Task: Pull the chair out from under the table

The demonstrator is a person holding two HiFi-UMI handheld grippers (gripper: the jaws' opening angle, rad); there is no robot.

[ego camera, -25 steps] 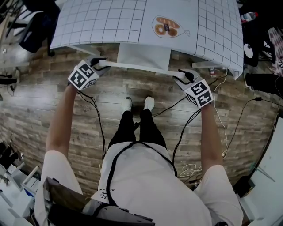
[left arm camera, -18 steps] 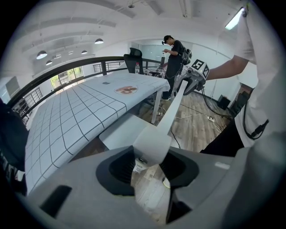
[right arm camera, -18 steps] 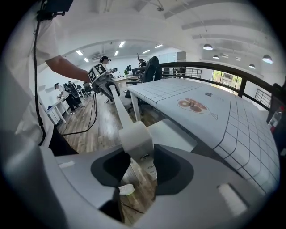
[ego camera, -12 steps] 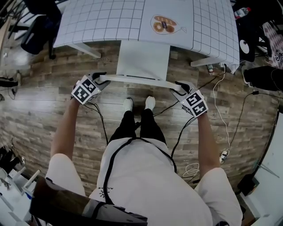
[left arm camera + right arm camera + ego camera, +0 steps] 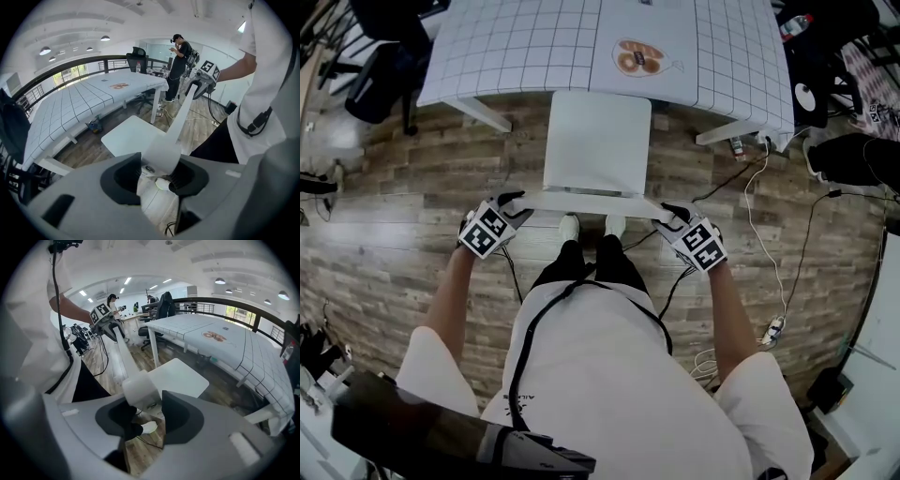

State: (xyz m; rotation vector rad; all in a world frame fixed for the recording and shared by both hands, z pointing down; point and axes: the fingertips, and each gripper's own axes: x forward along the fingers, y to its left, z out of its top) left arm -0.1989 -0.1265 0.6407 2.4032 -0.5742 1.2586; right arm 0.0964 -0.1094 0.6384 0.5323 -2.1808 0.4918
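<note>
The white chair stands with its seat (image 5: pixel 597 141) almost wholly out from under the table (image 5: pixel 516 47), which wears a white gridded cloth. Its backrest top rail (image 5: pixel 591 198) runs crosswise just in front of the person's feet. My left gripper (image 5: pixel 512 206) is shut on the rail's left end, my right gripper (image 5: pixel 668 212) on its right end. In the left gripper view the backrest end (image 5: pixel 162 152) sits pinched between the dark pads of the left gripper (image 5: pixel 159 171). The right gripper view shows the other end (image 5: pixel 139 386) clamped in the right gripper (image 5: pixel 149 414).
Cables (image 5: pixel 750 187) trail over the wood floor on the right, with a power strip (image 5: pixel 774 327) near them. A dark office chair (image 5: pixel 380 70) stands at the table's left, dark bags (image 5: pixel 853 159) at the right. Another person (image 5: pixel 180 65) stands beyond the table.
The chair has slid back toward the person, with far more of its seat showing from under the table. Both grippers moved back with the backrest, still closed on it.
</note>
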